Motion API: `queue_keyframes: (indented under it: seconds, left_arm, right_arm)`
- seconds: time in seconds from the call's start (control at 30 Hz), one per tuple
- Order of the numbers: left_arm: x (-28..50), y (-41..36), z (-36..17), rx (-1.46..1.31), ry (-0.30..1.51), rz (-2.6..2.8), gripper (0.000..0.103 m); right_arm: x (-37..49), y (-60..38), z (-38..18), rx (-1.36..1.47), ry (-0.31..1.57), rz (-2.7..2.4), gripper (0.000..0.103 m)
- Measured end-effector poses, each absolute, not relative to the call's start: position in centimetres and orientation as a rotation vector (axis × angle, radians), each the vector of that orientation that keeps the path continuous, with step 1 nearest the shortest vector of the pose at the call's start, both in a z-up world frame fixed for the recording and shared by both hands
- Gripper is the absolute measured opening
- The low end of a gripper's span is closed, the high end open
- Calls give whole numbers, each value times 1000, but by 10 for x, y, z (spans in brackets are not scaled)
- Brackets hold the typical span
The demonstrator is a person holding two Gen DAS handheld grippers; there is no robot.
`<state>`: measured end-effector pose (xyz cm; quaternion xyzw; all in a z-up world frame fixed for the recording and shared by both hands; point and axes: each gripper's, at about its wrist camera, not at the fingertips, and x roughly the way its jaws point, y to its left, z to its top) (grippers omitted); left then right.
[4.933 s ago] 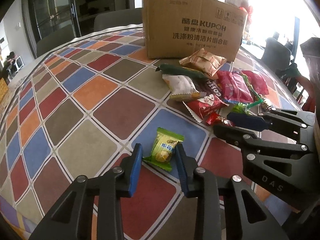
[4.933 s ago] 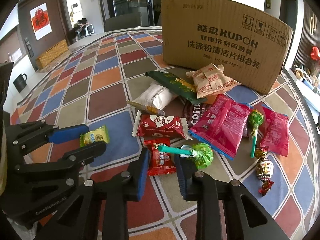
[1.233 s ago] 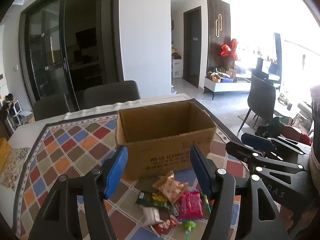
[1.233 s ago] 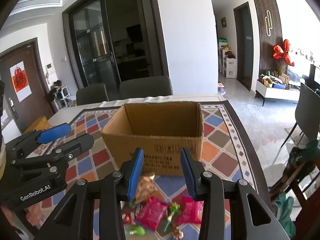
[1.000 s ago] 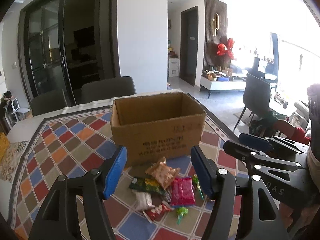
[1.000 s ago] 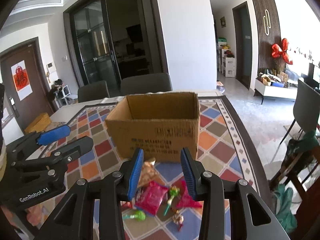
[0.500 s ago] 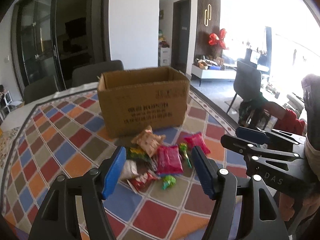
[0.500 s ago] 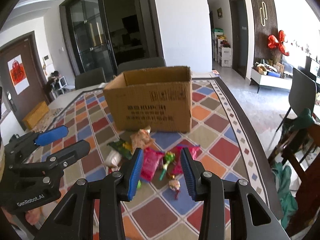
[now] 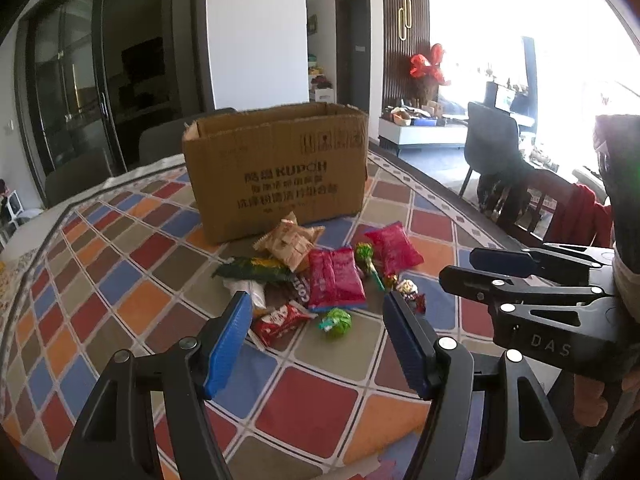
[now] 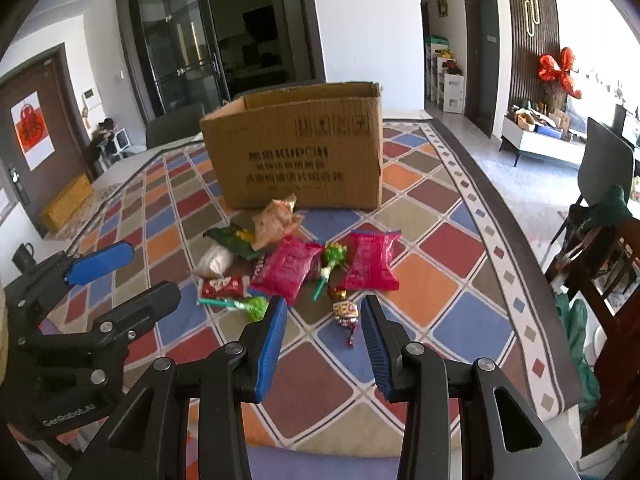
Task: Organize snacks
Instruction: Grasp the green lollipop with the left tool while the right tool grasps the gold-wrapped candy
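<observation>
A pile of snack packets lies on the patchwork tablecloth before an open cardboard box (image 9: 276, 168) (image 10: 300, 160). It holds two pink packets (image 9: 335, 278) (image 10: 370, 260), a tan packet (image 9: 290, 240), a green packet (image 9: 256, 270), a red packet (image 9: 280, 320), green lollipops (image 9: 336, 322) (image 10: 250, 305) and a small wrapped candy (image 10: 347, 312). My left gripper (image 9: 318, 340) is open and empty, above the table short of the pile. My right gripper (image 10: 323, 334) is open and empty, just short of the wrapped candy.
The tablecloth's (image 10: 420, 312) near edge runs just under both grippers. Dark chairs (image 9: 180, 140) stand behind the box. A wooden chair (image 10: 600, 264) with clothes stands off the table's right side. A grey chair (image 9: 492, 136) stands further right.
Both grippers have come down and closer to the table, so the box's inside is out of sight and the snack pile looms larger. Both stay open and empty.
</observation>
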<state>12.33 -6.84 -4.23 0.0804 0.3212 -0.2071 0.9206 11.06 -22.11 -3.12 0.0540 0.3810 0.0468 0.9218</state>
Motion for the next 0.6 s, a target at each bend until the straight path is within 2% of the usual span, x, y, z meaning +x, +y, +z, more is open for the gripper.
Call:
queue_keyframes:
  seconds: [0.47, 0.6]
  left_arm:
    - [145, -78, -92, 159, 749, -450, 67]
    - [152, -81, -101, 157, 769, -458, 63]
  right_arm:
    - [123, -221, -76, 115, 879, 93, 40]
    - [128, -221, -84, 109, 892, 94, 40]
